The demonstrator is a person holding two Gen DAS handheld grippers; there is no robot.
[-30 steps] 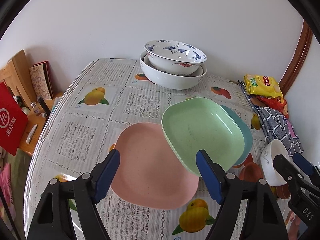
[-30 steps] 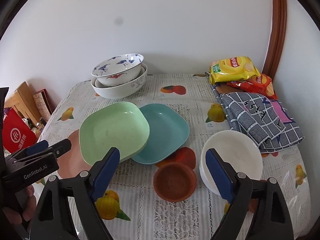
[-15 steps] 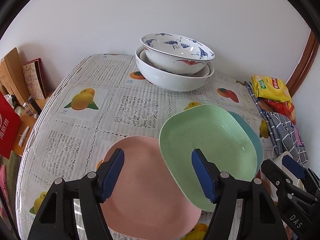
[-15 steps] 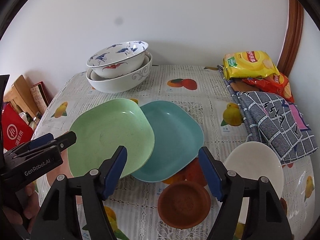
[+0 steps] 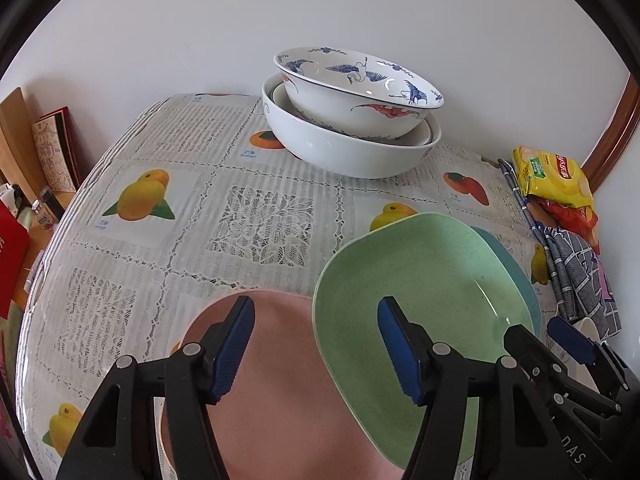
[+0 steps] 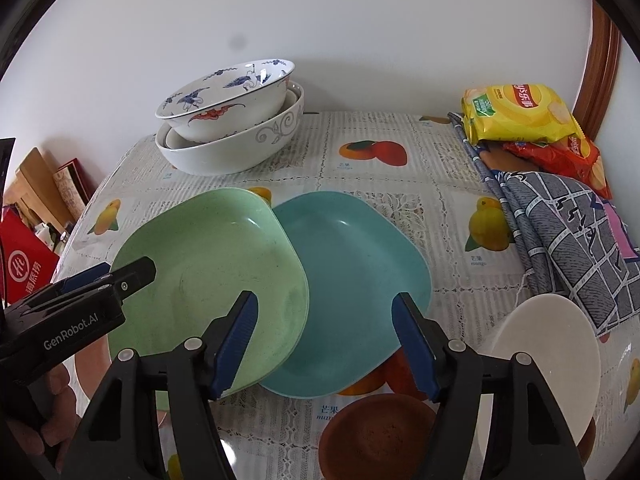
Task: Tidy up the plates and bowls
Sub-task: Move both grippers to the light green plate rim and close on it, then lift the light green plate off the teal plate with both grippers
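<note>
A pink plate (image 5: 288,400), a green plate (image 5: 432,292) and a teal plate (image 6: 360,264) overlap in a row on the fruit-print tablecloth (image 5: 256,224). My left gripper (image 5: 316,312) hovers over the seam between the pink plate and the green plate (image 6: 208,268). Its jaws are closing, and nothing is pressed between them. My right gripper (image 6: 325,308) hangs over the overlap of the green and teal plates. Its jaws are also closing, touching nothing. A brown dish (image 6: 376,436) and a white bowl (image 6: 548,356) lie near it. A blue-painted bowl (image 5: 360,92) sits nested in a large white bowl (image 5: 344,148) at the back.
Yellow and red chip bags (image 6: 520,112) and a checked cloth (image 6: 568,232) lie along the right side. Off the table's left edge are a red bag (image 6: 24,268), a wooden board and books (image 5: 52,152). A white wall stands behind the table.
Both grippers have moved forward and down toward the plates, which now look larger. The jaws of both have narrowed. No dish has shifted.
</note>
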